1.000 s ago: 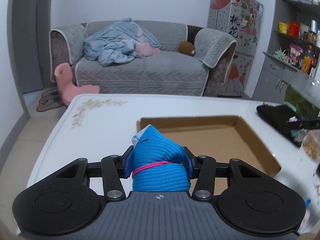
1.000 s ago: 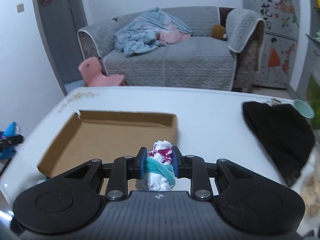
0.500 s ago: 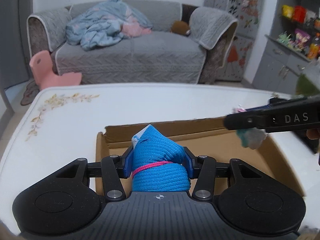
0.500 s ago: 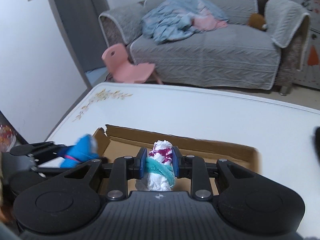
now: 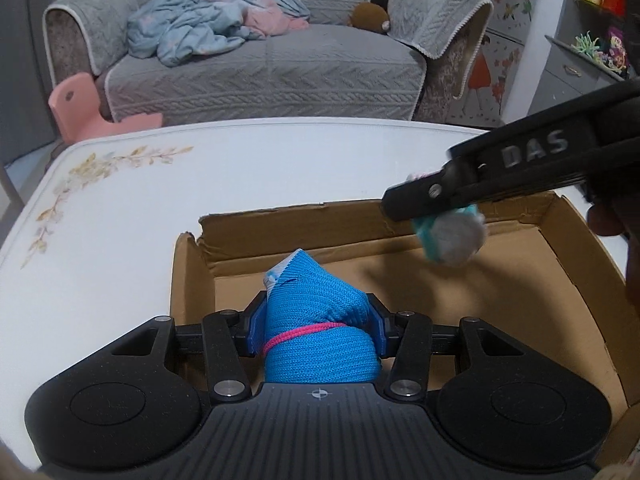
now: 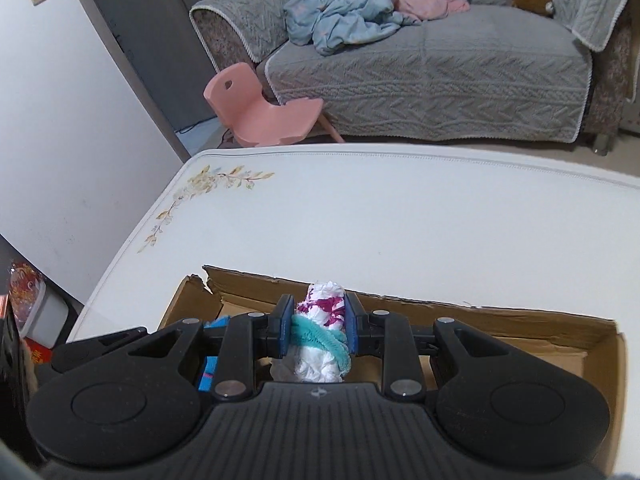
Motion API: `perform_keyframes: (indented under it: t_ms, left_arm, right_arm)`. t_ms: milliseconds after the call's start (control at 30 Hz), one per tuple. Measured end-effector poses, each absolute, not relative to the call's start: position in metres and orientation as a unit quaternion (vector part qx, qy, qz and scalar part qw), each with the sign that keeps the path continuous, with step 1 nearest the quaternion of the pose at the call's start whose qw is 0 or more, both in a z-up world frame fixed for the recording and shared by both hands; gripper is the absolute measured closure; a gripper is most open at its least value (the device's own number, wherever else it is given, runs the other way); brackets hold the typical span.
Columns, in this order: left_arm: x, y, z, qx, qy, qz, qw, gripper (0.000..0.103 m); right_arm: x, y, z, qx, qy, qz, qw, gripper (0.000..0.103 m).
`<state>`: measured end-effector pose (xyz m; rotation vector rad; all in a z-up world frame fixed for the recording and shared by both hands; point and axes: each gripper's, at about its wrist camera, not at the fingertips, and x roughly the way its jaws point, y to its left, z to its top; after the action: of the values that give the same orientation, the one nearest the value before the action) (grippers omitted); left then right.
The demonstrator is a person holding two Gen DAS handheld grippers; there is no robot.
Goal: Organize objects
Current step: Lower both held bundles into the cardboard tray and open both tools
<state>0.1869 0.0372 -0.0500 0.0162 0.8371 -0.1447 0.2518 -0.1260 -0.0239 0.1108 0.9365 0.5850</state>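
My left gripper is shut on a rolled blue knit sock with a pink band, held over the near left part of the shallow cardboard box. My right gripper is shut on a rolled white, magenta and teal sock bundle, over the same box. In the left wrist view the right gripper reaches in from the right with its bundle above the box's far side. In the right wrist view the left gripper and a bit of the blue sock show at lower left.
The box lies on a white table with a floral print. Behind it stand a grey sofa with a blue blanket, a pink child's chair and a cabinet with shelves. A red-patterned container sits on the floor at left.
Both grippers have moved in over the box with their sock bundles. The right gripper has come closer to the left one, above the box's far side.
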Motion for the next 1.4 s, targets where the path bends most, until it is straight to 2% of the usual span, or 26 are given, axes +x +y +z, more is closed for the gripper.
perform_keyframes:
  t_ms: [300, 367, 533, 633, 700, 833, 867, 967, 1400]
  left_arm:
    - [0.189, 0.011, -0.048, 0.112, 0.371, -0.038, 0.921, 0.048]
    - [0.190, 0.006, -0.049, 0.140, 0.368, -0.043, 0.918, 0.039]
    - [0.192, 0.007, -0.049, 0.165, 0.366, -0.035, 0.915, 0.024]
    - [0.190, 0.010, -0.047, 0.160, 0.364, -0.033, 0.917, 0.014]
    - [0.188, 0.011, -0.044, 0.156, 0.364, -0.034, 0.918, 0.014]
    - [0.184, 0.013, -0.034, 0.144, 0.371, -0.034, 0.917, 0.010]
    - [0.183, 0.013, -0.031, 0.144, 0.371, -0.031, 0.917, 0.009]
    - [0.183, 0.017, -0.024, 0.126, 0.384, -0.031, 0.914, 0.000]
    - [0.162, 0.032, 0.006, 0.050, 0.410, -0.051, 0.909, 0.001]
  right_arm:
    - [0.253, -0.104, -0.043, 0.041, 0.467, 0.290, 0.834, 0.078]
    - [0.252, -0.100, -0.045, 0.039, 0.469, 0.291, 0.833, 0.076]
    - [0.253, -0.093, -0.048, 0.025, 0.476, 0.291, 0.830, 0.074]
    - [0.250, -0.093, -0.046, 0.020, 0.476, 0.289, 0.830, 0.068]
    - [0.250, -0.094, -0.044, 0.018, 0.475, 0.287, 0.831, 0.055]
    - [0.248, -0.096, -0.035, 0.018, 0.470, 0.287, 0.834, 0.045]
    - [0.249, -0.096, -0.033, 0.018, 0.471, 0.290, 0.833, 0.039]
    - [0.248, -0.095, -0.030, 0.008, 0.471, 0.290, 0.833, 0.036]
    - [0.229, -0.106, -0.020, 0.011, 0.481, 0.287, 0.828, 0.028]
